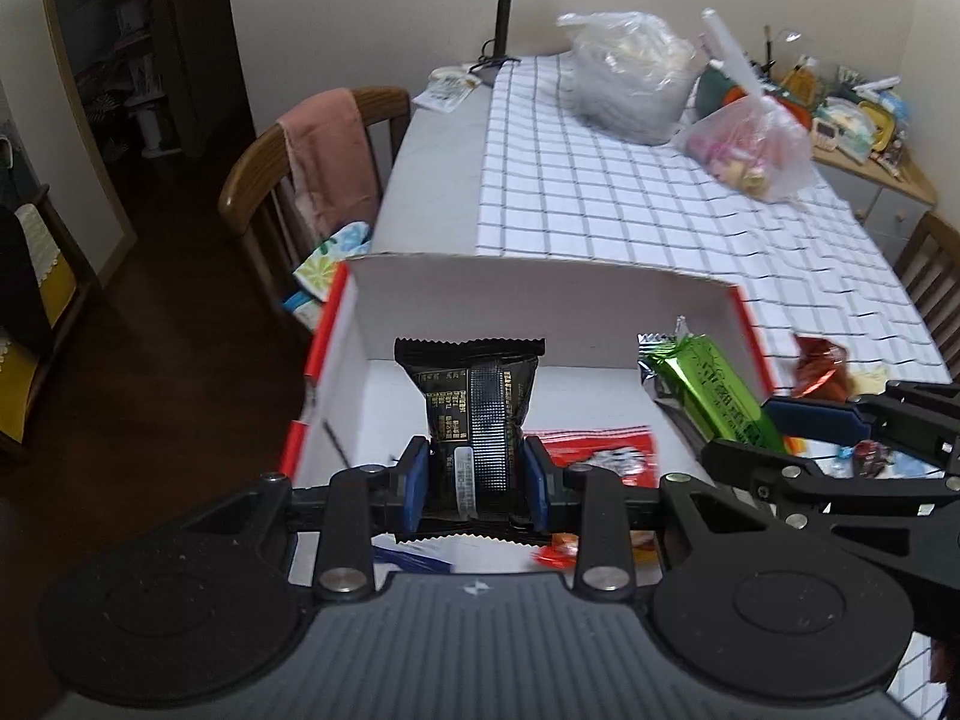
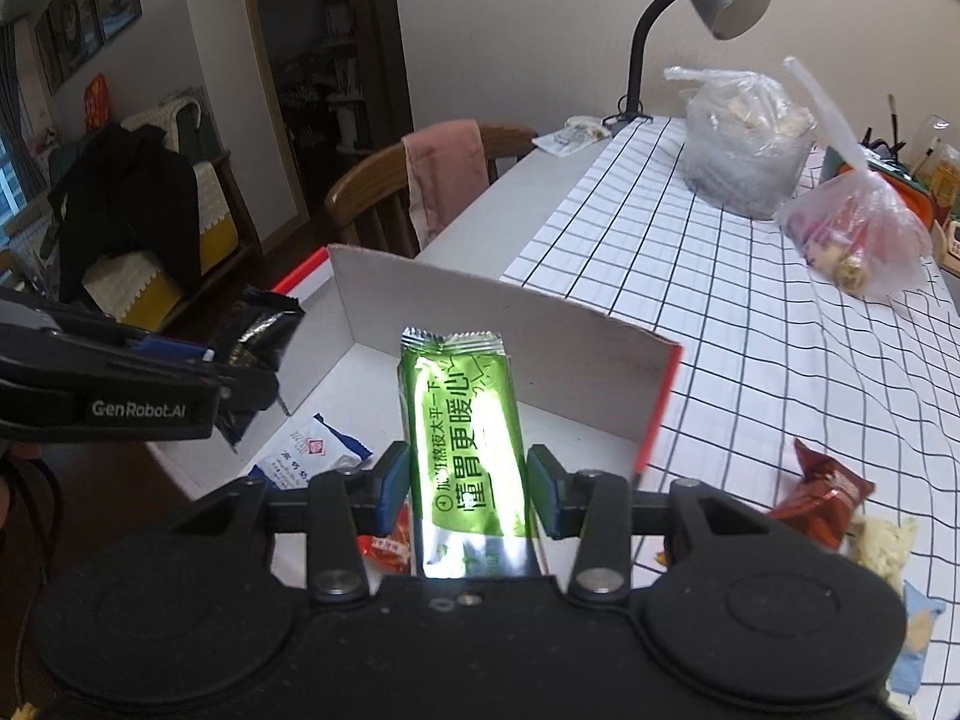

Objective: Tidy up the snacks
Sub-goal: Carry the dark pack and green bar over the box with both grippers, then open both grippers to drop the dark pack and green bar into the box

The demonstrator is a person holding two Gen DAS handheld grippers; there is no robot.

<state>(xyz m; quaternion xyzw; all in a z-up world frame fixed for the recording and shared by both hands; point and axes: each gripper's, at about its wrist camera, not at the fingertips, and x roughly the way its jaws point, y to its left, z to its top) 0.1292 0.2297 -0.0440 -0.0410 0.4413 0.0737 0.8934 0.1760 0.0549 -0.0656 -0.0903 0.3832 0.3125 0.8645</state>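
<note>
table (image 2: 480,228): long, pale top, bare grey strip along its left edge
cloth (image 2: 690,276): white with a black grid, covers most of the table
box (image 2: 480,312): open white cardboard, red outside, lower centre, at the near end of the table
bags: clear one (image 2: 744,138) upper right, pinkish one (image 2: 858,240) just beside it
lamp (image 2: 690,12): black gooseneck, far end
red packet (image 2: 822,498): lower right, on the cloth

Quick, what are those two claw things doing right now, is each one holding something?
Left tool: closed on a black snack packet.
Right tool: closed on a green snack packet.
</note>
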